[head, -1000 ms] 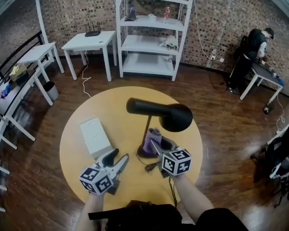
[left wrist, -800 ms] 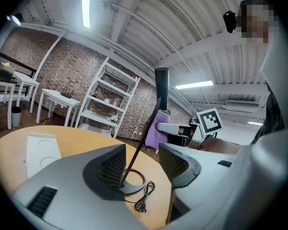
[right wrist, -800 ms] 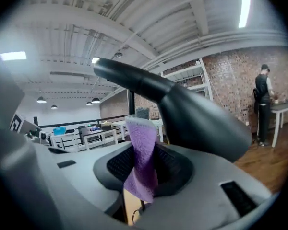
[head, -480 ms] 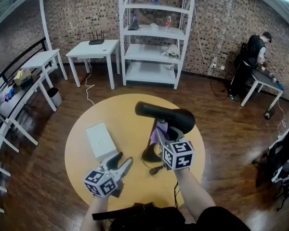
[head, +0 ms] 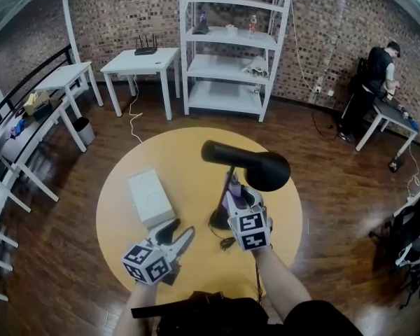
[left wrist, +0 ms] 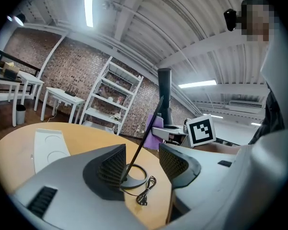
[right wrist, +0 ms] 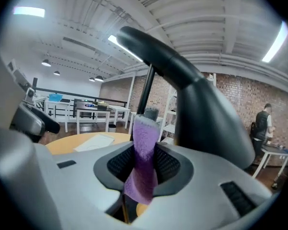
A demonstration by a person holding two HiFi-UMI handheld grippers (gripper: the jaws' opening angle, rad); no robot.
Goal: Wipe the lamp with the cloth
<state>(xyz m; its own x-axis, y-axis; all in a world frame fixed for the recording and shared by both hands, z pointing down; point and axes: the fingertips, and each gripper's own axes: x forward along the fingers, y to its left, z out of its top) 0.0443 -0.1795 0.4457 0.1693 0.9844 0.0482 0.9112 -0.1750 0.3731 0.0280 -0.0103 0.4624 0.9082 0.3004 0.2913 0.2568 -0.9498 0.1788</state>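
Note:
A black desk lamp stands on the round yellow table [head: 126, 215], its head [head: 248, 165] leaning over its thin stem and round base [head: 219, 220]. My right gripper [head: 236, 200] is shut on a purple cloth [head: 234, 190], held up beside the stem just under the head. In the right gripper view the cloth [right wrist: 145, 138] sticks up between the pads and the lamp head [right wrist: 192, 95] looms close above. My left gripper [head: 180, 229] hovers open and empty to the left of the base. Through its gap in the left gripper view I see the stem [left wrist: 146, 138] and base [left wrist: 134, 180].
A flat white box [head: 150, 198] lies on the table left of the lamp. The lamp's cord and plug [head: 227, 242] lie by the base. White shelves [head: 231, 47] and tables line the brick wall; a person [head: 378, 75] stands far right.
My right gripper has lifted the cloth from near the lamp's base up along the stem toward the head and rolled. The left gripper has stayed put.

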